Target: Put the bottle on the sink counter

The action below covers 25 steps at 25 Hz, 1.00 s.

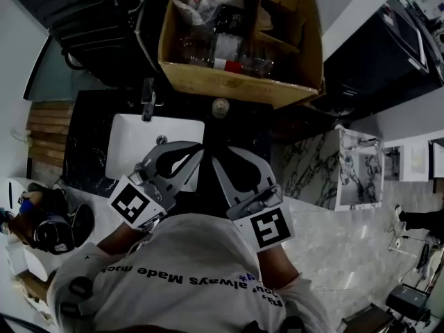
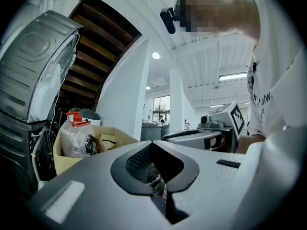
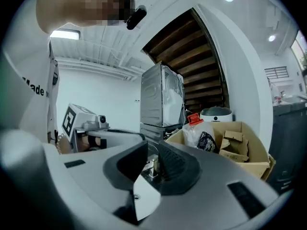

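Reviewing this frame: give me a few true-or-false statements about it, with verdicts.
1. The cardboard box holds a red-capped bottle. True.
2. The left gripper grips a bottle. False: nothing sits between its jaws.
3. The sink basin is white, set in a dark counter. True.
4. The box is taped shut. False: it stands open, contents showing.
5. The right gripper reaches into the box. False: it is held near the person's chest, short of the box.
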Each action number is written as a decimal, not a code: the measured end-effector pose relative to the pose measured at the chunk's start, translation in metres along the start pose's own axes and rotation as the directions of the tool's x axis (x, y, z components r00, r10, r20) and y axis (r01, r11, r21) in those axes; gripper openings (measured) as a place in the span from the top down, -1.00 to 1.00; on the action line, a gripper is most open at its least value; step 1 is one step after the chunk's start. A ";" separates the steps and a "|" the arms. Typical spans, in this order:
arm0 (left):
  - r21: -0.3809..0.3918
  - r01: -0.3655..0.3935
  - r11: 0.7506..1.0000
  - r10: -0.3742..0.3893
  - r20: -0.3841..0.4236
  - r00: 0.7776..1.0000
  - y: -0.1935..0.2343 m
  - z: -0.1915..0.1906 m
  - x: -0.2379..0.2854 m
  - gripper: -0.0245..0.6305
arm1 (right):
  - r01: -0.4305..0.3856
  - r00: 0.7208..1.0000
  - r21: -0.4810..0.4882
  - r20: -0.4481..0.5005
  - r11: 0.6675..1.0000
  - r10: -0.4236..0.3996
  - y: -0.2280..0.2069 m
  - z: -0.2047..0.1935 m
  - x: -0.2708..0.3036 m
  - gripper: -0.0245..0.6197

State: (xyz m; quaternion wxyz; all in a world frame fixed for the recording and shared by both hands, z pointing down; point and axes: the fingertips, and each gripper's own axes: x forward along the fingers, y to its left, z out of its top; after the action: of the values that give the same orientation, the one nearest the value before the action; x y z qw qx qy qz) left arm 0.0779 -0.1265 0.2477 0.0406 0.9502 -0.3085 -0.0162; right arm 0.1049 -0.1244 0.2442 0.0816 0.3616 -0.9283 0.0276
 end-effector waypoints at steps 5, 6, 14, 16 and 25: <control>0.024 0.008 1.000 -0.009 0.017 1.000 -0.015 0.006 -0.017 0.92 | -0.003 0.999 -0.012 0.031 1.000 0.004 0.020 0.015 -0.016 0.77; 0.026 0.011 1.000 -0.011 0.018 1.000 -0.018 0.007 -0.020 0.92 | -0.005 0.999 -0.016 0.032 1.000 0.006 0.024 0.016 -0.019 0.79; 0.023 0.008 1.000 -0.008 0.000 1.000 -0.029 0.016 -0.034 0.92 | 0.020 0.999 -0.038 0.037 0.999 -0.018 0.037 0.022 -0.034 0.88; 0.055 0.022 0.998 -0.022 0.010 1.000 -0.031 0.018 -0.034 0.92 | 0.023 0.999 -0.041 0.038 0.999 -0.021 0.039 0.024 -0.035 0.88; 0.052 0.033 0.998 -0.034 0.029 0.999 -0.032 0.021 -0.031 0.92 | 0.033 0.999 -0.033 0.027 0.999 -0.032 0.036 0.018 -0.034 0.88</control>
State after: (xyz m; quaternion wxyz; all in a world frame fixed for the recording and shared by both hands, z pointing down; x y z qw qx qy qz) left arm 0.0704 -0.0834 0.2239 0.0110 0.9556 -0.2934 -0.0231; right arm 0.1033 -0.0770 0.2211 0.0758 0.3758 -0.9236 0.0060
